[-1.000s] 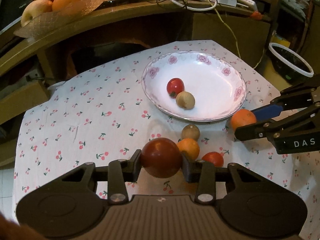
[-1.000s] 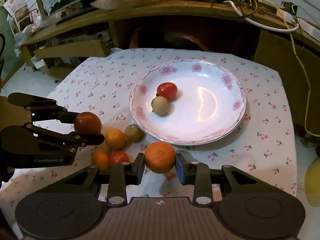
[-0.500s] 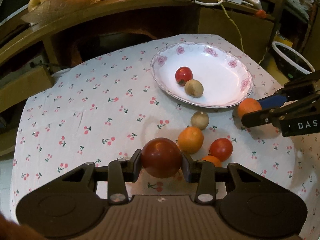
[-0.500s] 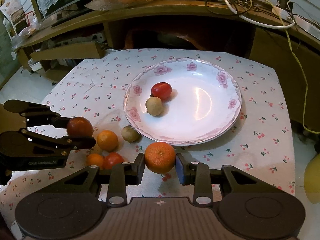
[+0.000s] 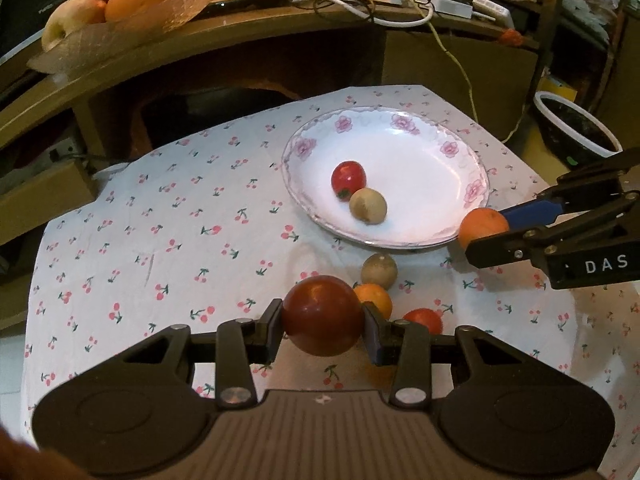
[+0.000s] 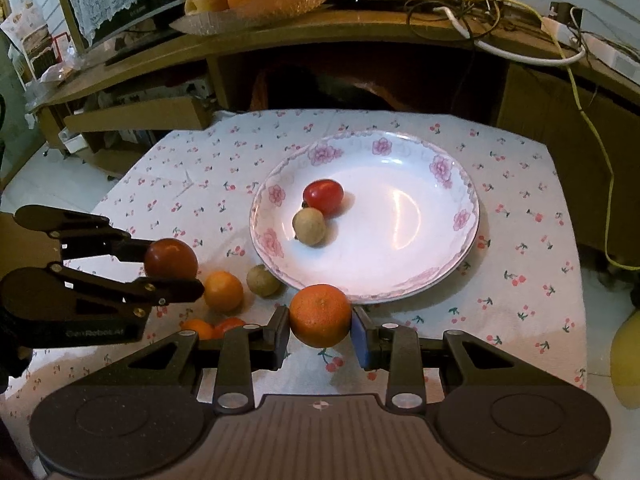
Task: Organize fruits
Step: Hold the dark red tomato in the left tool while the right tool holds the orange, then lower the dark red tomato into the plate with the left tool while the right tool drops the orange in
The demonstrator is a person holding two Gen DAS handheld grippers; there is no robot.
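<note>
- Mid-carry: the left claw (image 5: pixel 323 320), low centre of its own view, pinches a dark red fruit (image 5: pixel 323 316), while the right claw (image 6: pixel 320 322), low centre of its view, pinches an orange (image 6: pixel 320 315) just short of the near rim of the floral plate (image 6: pixel 464 216).
- Both fruits appear lifted clear of the cherry-print tabletop (image 6: pixel 520 280); neither has reached the plate yet.
- Next move, by the look of it: carry each fruit over the rim, lower it onto bare white dish and spread the claw gently, since round fruit may roll.
- In the plate, left of centre: a red tomato-like fruit (image 6: pixel 323 197) touching a tan round fruit (image 6: pixel 309 226).
- Waiting on the cloth at lower left of the right view: a tan fruit (image 6: pixel 263 281), an orange one (image 6: pixel 224 291), and two more partly hidden behind the claw.
- On the shelf at top, a glass dish (image 6: pixel 256 12) holds oranges and apples.
</note>
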